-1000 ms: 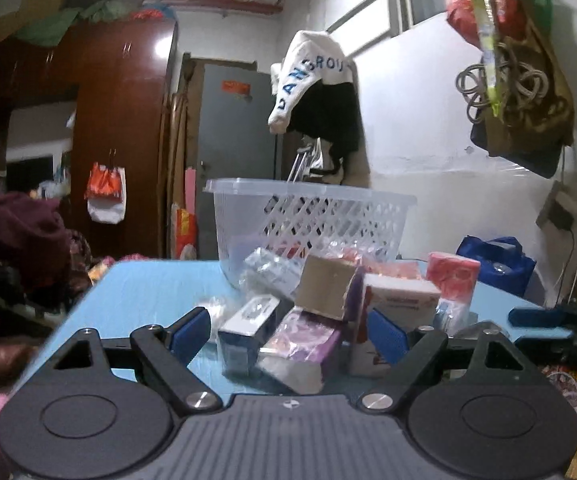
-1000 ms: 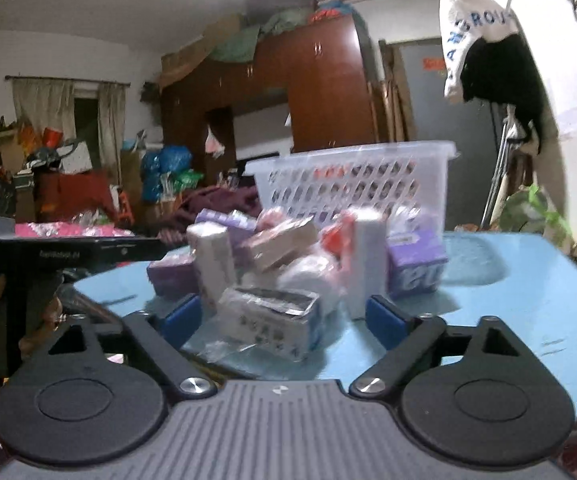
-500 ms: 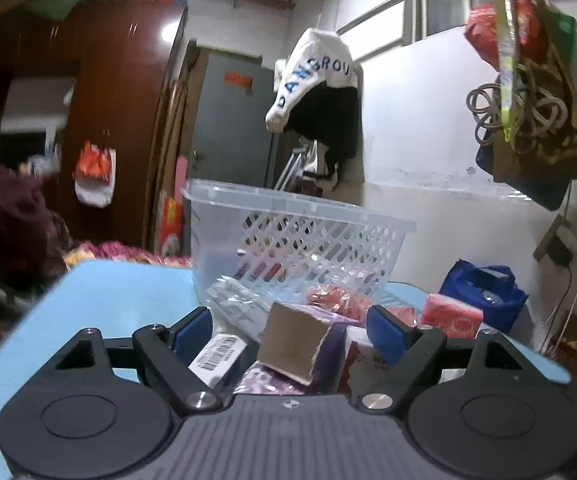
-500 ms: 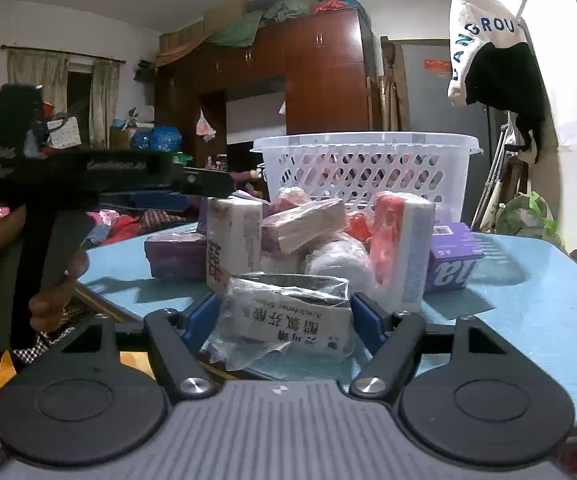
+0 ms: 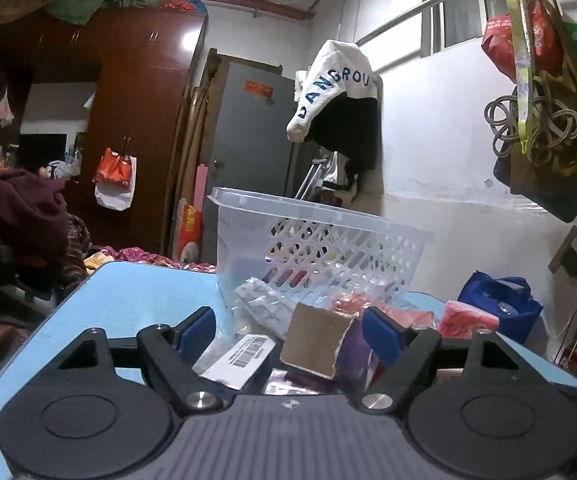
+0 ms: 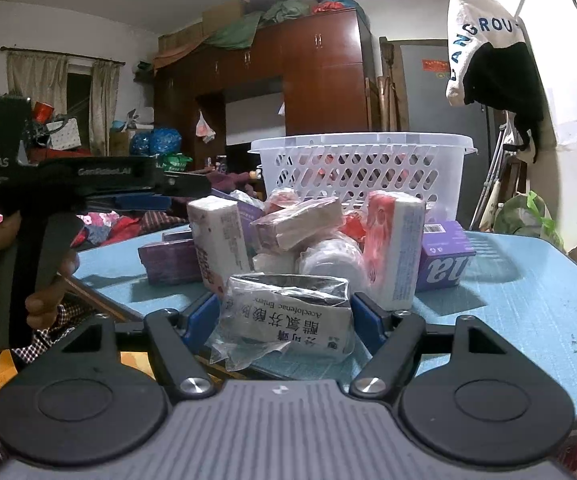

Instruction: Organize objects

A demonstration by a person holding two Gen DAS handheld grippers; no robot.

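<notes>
A pile of small boxes and packets lies on the blue table [image 6: 528, 304] in front of a white plastic basket [image 6: 360, 168]. My right gripper [image 6: 284, 312] has its jaws closed against a bagged white medicine box [image 6: 288, 320] at the near table edge. My left gripper [image 5: 288, 328] is open, its fingers on either side of a brown-ended box [image 5: 314, 344] and a white barcode box [image 5: 244, 356] in the pile. The basket [image 5: 328, 248] stands just behind them. The left gripper also shows in the right wrist view [image 6: 184, 188], left of the pile.
A tall pink-and-white packet [image 6: 394, 248] and a purple box [image 6: 444, 256] stand right of the pile. A white upright box [image 6: 218, 244] and a purple box [image 6: 168, 260] are on its left. A blue bag [image 5: 500, 304] sits beyond the table's far right.
My right gripper moved forward and its fingers closed in around the bagged medicine box. My left gripper advanced into the pile toward the basket, fingers still apart.
</notes>
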